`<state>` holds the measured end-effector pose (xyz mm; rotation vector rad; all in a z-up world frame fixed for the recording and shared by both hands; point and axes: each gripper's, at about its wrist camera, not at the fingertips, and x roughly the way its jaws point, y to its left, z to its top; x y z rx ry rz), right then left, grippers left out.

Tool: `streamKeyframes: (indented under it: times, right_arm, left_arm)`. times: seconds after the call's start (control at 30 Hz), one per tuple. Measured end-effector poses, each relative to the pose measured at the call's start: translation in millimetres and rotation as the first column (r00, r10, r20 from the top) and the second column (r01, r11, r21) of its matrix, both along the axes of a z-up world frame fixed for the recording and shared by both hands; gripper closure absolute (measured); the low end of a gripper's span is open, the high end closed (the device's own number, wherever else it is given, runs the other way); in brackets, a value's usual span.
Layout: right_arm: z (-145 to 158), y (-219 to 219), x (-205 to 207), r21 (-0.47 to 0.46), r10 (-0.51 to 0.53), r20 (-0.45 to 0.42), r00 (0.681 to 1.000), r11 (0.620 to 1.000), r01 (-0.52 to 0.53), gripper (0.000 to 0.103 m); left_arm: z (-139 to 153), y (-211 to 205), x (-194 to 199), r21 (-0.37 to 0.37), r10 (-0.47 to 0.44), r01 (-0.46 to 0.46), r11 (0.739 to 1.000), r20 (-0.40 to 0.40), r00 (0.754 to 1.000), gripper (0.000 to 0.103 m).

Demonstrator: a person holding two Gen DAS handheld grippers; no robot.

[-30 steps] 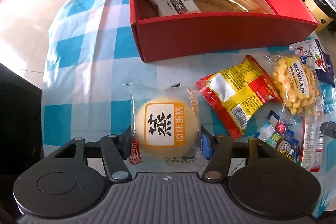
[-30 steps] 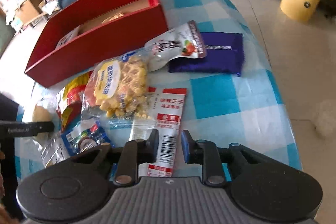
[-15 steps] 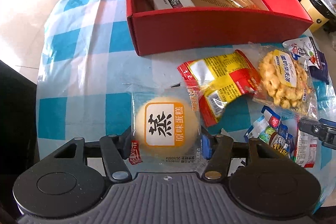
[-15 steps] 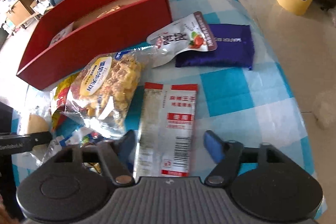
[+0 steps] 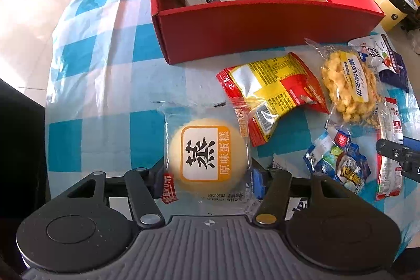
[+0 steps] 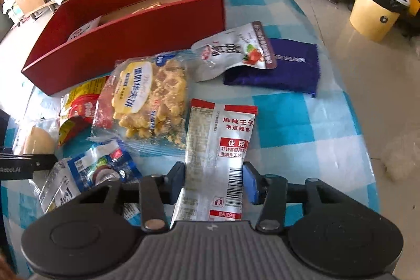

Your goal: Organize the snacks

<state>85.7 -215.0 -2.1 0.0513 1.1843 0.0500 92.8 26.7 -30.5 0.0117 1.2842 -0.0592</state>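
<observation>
Left gripper [image 5: 207, 175] is clamped on the wrapped steamed cake [image 5: 207, 156], held above the bench [image 5: 105, 49], short of the red box [image 5: 262, 17]. Right gripper [image 6: 214, 183]: jaws closing around the silver spicy-strip packet [image 6: 218, 148], which lies flat on the bench; pads look just about at its edges, so grip unconfirmed. Step in hand: double pickup. Next, judged: secure the packet, lift both, carry over the box wall, release inside.

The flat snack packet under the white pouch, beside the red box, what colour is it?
Dark purple-blue. The flat packet shows best in the right wrist view, partly covered by the white pouch.
</observation>
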Motion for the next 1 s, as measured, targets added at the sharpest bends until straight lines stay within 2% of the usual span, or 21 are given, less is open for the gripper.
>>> streamKeyframes:
  times: [0.1, 0.2, 0.23, 0.27, 0.3, 0.43, 0.5, 0.53, 0.57, 0.67, 0.7, 0.73, 0.8, 0.87, 0.93, 1.0]
  right_arm:
    - [5.2, -0.6, -7.7, -0.012, 0.013, 0.002, 1.0, 1.0, -0.013, 0.059]
    - [14.8, -3.9, -17.8, 0.0, 0.007, 0.03, 1.0, 1.0, -0.007, 0.067]
    - [17.7, -4.8, -20.1, -0.004, 0.002, 0.039, 0.999, 1.0, -0.002, 0.078]
    - [19.4, -6.5, -21.8, -0.003, 0.0, 0.042, 0.999, 1.0, 0.0, 0.098]
    - [18.6, -9.5, -21.4, 0.012, -0.009, 0.029, 1.0, 1.0, 0.009, 0.098]
    - [11.7, -14.6, -17.4, 0.024, -0.056, 0.011, 0.998, 0.998, 0.056, 0.097]
    - [13.3, -20.8, -14.4, 0.105, -0.091, -0.01, 0.996, 0.99, 0.092, 0.082]
    - [13.0, -22.7, -14.0, 0.141, -0.109, -0.026, 0.994, 0.984, 0.111, 0.061]
    - [11.9, -23.1, -13.7, 0.167, -0.122, -0.035, 0.992, 0.978, 0.127, 0.046]
    - [2.7, -5.6, -12.0, 0.126, -0.09, -0.056, 0.994, 0.987, 0.097, 0.04]
    - [0.0, 3.6, -12.8, 0.099, -0.065, -0.047, 0.997, 0.993, 0.069, 0.035]
    - [-2.6, 13.2, -14.6, 0.068, -0.033, -0.03, 0.999, 0.997, 0.035, 0.025]
    - [-7.1, 24.8, -21.0, -0.011, -0.002, 0.001, 1.0, 1.0, 0.002, 0.025]
    - [-5.7, 27.6, -27.9, -0.058, 0.027, 0.002, 1.0, 0.998, -0.027, 0.038]
    - [-2.2, 21.8, -34.1, -0.046, 0.027, -0.003, 1.0, 0.999, -0.027, 0.055]
    - [0.2, 16.8, -37.7, -0.049, 0.015, -0.005, 1.0, 0.999, -0.015, 0.058]
  left_arm:
    - [3.8, -0.2, -3.0, -0.006, -0.007, 0.007, 1.0, 0.004, 1.0, 0.037]
    - [8.9, -1.8, -7.1, -0.011, -0.018, 0.018, 1.0, 0.016, 1.0, 0.037]
    - [11.3, -2.7, -8.8, -0.014, -0.022, 0.023, 1.0, 0.022, 1.0, 0.037]
    - [13.1, -3.5, -9.7, -0.015, -0.025, 0.026, 1.0, 0.027, 0.999, 0.037]
    - [14.7, -4.4, -10.5, -0.016, -0.029, 0.03, 0.999, 0.032, 0.999, 0.037]
    - [12.7, -3.1, -10.8, -0.01, -0.015, 0.015, 1.0, 0.032, 0.999, 0.037]
    - [6.7, -1.2, -9.2, -0.01, 0.002, -0.002, 1.0, 0.017, 1.0, 0.037]
    - [3.1, -1.7, -8.5, -0.009, 0.007, -0.007, 1.0, 0.008, 1.0, 0.036]
    - [1.4, -2.3, -8.0, -0.003, 0.01, -0.01, 1.0, 0.006, 1.0, 0.036]
    - [-1.1, -7.1, -6.1, 0.017, -0.001, 0.001, 1.0, 0.007, 1.0, 0.034]
    - [-2.3, -8.7, -5.9, 0.024, -0.004, 0.004, 1.0, 0.006, 1.0, 0.034]
    - [-3.4, -9.6, -5.6, 0.029, -0.008, 0.008, 1.0, 0.004, 1.0, 0.033]
    - [-4.1, -9.0, -5.6, 0.031, -0.011, 0.011, 0.999, 0.004, 1.0, 0.034]
    - [-4.3, -6.8, -7.4, 0.027, -0.01, 0.01, 1.0, 0.005, 1.0, 0.034]
    - [-5.1, -7.5, -8.8, 0.032, -0.018, 0.018, 0.999, 0.007, 1.0, 0.033]
    - [-4.8, -9.4, -9.1, 0.035, -0.023, 0.022, 0.999, 0.007, 1.0, 0.034]
